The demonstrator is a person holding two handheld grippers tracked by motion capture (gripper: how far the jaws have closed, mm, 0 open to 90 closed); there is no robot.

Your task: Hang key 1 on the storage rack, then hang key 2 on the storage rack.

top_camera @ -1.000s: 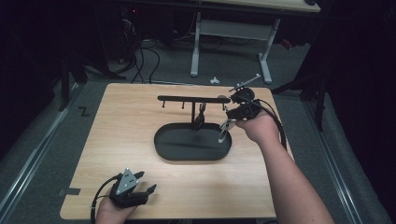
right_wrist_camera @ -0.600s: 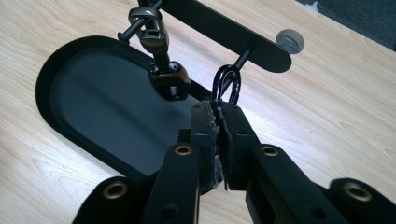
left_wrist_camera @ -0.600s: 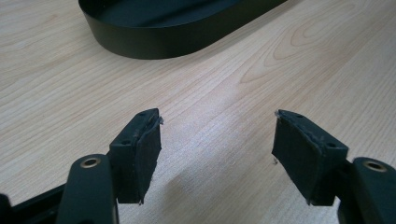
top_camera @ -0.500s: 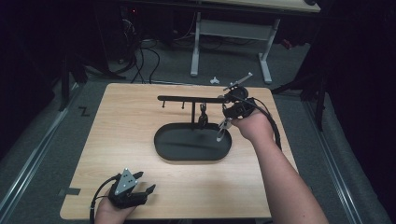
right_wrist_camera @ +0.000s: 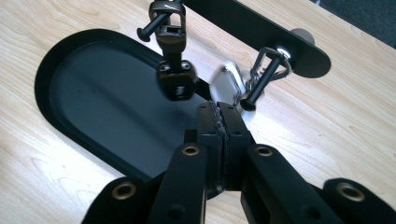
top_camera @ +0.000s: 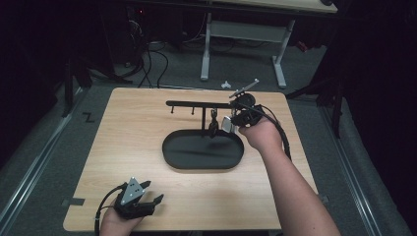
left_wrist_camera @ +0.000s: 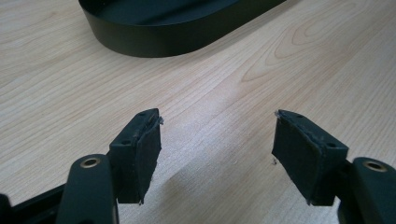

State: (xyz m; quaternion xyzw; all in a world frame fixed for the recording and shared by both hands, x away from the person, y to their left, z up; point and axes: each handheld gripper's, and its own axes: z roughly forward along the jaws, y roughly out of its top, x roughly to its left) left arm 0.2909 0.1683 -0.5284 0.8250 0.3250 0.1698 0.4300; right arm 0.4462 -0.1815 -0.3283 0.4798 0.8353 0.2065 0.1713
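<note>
A black oval tray carries a post with a black hook bar across its top. A black clip hangs from one peg. At the bar's right end my right gripper is shut, with a small white tag at its tips. The tag's metal ring sits around a peg there. Whether the jaws pinch the tag's edge or a thin strap is unclear. My left gripper rests open on the table's front left, nothing between its jaws.
The wooden table ends close behind the hook bar. A white desk frame and loose cables stand on the floor beyond. The tray's wall lies ahead of the left gripper.
The right gripper has shifted left and slightly nearer along the bar with the white tag. The left gripper has stayed where it was.
</note>
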